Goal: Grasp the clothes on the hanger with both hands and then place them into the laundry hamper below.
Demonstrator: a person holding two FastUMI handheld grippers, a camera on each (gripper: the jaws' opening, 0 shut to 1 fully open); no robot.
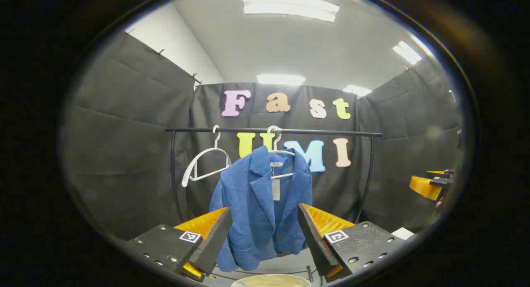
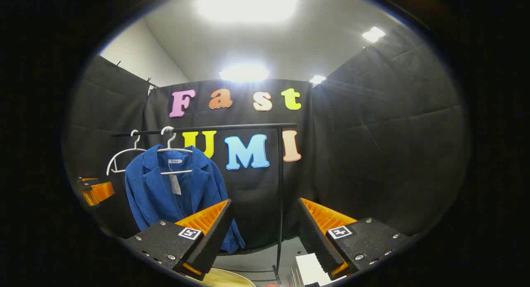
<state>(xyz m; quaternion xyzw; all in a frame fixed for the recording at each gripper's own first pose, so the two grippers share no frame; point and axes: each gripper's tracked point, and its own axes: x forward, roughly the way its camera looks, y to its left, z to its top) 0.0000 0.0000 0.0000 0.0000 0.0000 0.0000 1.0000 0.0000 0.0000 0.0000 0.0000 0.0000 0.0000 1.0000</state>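
Observation:
A blue jacket (image 1: 261,204) hangs on a white hanger (image 1: 283,152) from a black rail (image 1: 273,131); in the right gripper view the jacket (image 2: 174,191) sits left of centre. My left gripper (image 1: 265,237) is open, its fingers framing the jacket's lower part from a distance. The right gripper (image 2: 265,233) is open too, aimed right of the jacket with nothing between its fingers. The rim of a pale hamper (image 1: 271,280) peeks in below; the same hamper (image 2: 230,278) shows at the bottom of the right gripper view.
An empty white hanger (image 1: 205,162) hangs left of the jacket. The rack's right post (image 2: 280,196) stands near the right gripper's line. A white boxy object (image 2: 308,270) lies on the floor by that post. The other gripper (image 1: 430,183) shows at the far right.

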